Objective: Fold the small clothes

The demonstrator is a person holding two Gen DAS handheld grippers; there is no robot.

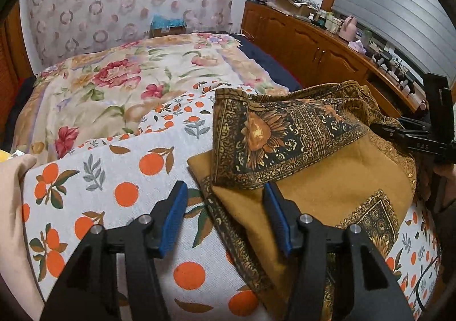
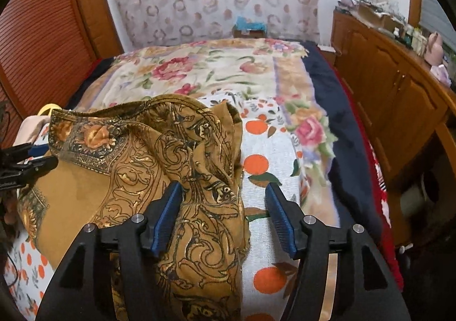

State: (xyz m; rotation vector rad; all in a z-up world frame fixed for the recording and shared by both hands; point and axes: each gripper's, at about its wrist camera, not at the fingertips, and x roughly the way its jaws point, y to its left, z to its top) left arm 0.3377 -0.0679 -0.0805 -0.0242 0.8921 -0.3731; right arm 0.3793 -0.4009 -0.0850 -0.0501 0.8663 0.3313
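A mustard-brown garment (image 1: 336, 178) with black and gold ornamental print lies partly folded on the orange-print sheet (image 1: 119, 178). A patterned flap lies folded over its plain brown part. My left gripper (image 1: 225, 198) is open, its blue pads straddling the garment's left edge just above the bed. My right gripper (image 2: 225, 198) is open over the garment's crumpled right part (image 2: 185, 178), with cloth between the pads. Each gripper shows in the other view: the right one (image 1: 410, 135) at the garment's far side, the left one (image 2: 25, 161) at its left edge.
The bed carries a floral blanket (image 1: 114, 84) and a navy cover (image 2: 336, 121) beyond the sheet. A wooden cabinet (image 2: 399, 93) with clutter on top runs along the right. A slatted wooden headboard (image 2: 37, 44) stands at left. A pale pink cloth (image 1: 11, 207) lies at the left edge.
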